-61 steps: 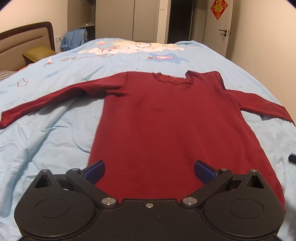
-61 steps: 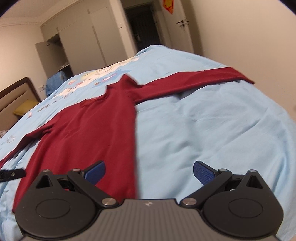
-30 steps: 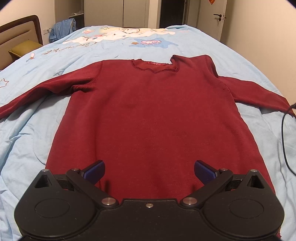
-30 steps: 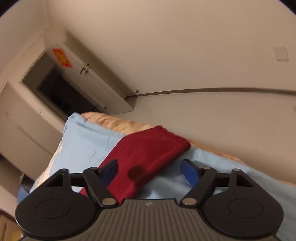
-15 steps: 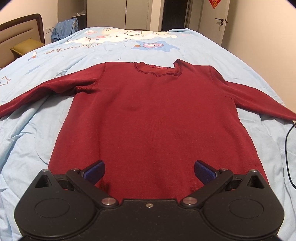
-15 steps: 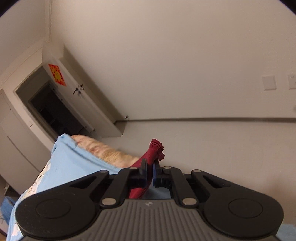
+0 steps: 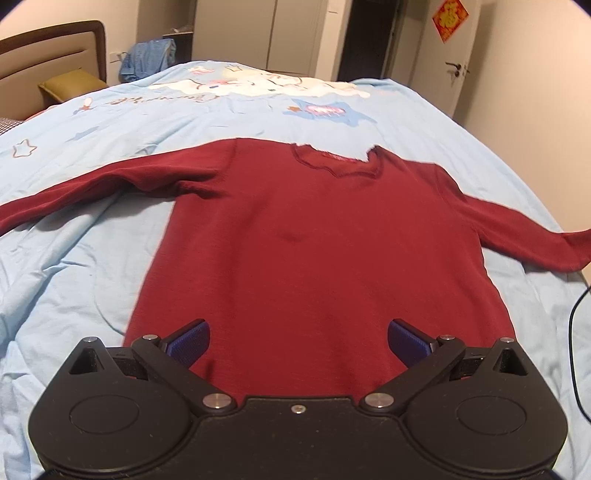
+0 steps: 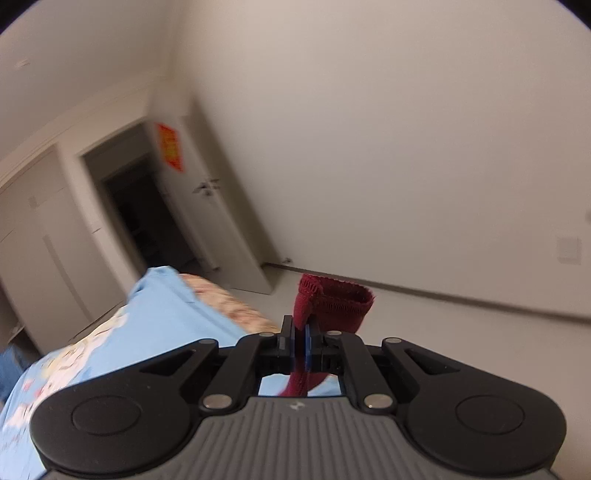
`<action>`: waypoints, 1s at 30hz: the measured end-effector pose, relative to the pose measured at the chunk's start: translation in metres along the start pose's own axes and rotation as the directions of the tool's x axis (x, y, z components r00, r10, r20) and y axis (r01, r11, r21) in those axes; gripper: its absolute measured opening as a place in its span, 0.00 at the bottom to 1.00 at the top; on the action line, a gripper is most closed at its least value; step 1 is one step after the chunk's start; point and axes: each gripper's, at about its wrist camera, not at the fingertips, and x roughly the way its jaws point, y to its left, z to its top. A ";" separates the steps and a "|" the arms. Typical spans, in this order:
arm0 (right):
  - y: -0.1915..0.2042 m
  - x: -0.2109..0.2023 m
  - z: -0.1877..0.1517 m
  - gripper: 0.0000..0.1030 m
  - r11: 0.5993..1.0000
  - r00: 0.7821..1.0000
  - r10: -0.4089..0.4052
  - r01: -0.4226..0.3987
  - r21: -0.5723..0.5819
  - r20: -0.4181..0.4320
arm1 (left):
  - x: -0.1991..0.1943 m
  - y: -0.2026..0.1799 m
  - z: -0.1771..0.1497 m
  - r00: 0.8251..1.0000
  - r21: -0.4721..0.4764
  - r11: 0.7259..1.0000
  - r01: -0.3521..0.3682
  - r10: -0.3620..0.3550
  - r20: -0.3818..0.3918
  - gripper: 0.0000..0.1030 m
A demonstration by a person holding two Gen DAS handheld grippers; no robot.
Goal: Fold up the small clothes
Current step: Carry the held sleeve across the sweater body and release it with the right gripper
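1. Our left tool (image 7: pixel 298 341) hangs with its blue pads spread wide over the hem of the red sweater (image 7: pixel 314 251), gripping nothing.
2. Our right tool (image 8: pixel 300 345) is clamped tight on the sleeve cuff (image 8: pixel 334 304), held up off the bed (image 8: pixel 162 314).
3. The sweater lies flat on the blue bedspread (image 7: pixel 92 258), with bare cover beside its left edge.
4. Farther off, the other sleeve (image 7: pixel 92 188) stretches toward the bed's left side.
5. Beyond the neckline, open bedspread runs to the wardrobe (image 7: pixel 266 33).
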 end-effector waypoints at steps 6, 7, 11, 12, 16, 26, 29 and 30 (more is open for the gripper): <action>0.100 -0.025 0.003 0.05 0.959 0.979 0.201 -0.196 -0.206 0.004 | -0.013 0.021 0.001 0.999 -0.048 0.999 -0.007 0.009 0.032 0.99; 0.118 -0.029 0.001 0.05 0.944 0.972 0.235 -0.229 -0.238 -0.004 | -0.015 0.025 0.002 0.999 -0.056 0.998 -0.009 0.012 0.037 0.99; 0.188 -0.048 -0.013 0.05 0.876 0.937 0.347 -0.342 -0.341 -0.049 | -0.022 0.042 0.002 0.998 -0.089 0.996 -0.024 0.029 0.055 0.99; 0.204 -0.052 -0.018 0.05 0.857 0.928 0.369 -0.364 -0.364 -0.060 | -0.025 0.046 0.002 0.998 -0.099 0.995 -0.029 0.035 0.059 0.99; 0.265 -0.065 -0.046 0.05 0.781 0.890 0.441 -0.446 -0.438 -0.119 | -0.035 0.065 0.001 0.995 -0.132 0.990 -0.056 0.066 0.075 0.99; 0.381 -0.119 -0.154 0.05 0.556 0.785 0.534 -0.607 -0.568 -0.315 | -0.062 0.112 -0.002 0.982 -0.208 0.970 -0.127 0.152 0.108 0.99; 0.399 -0.139 -0.194 0.05 0.488 0.761 0.526 -0.636 -0.597 -0.381 | -0.067 0.122 -0.005 0.979 -0.227 0.963 -0.144 0.172 0.106 0.99; 0.405 -0.146 -0.207 0.06 0.466 0.756 0.519 -0.642 -0.609 -0.400 | -0.069 0.126 -0.006 0.978 -0.233 0.961 -0.150 0.178 0.105 0.99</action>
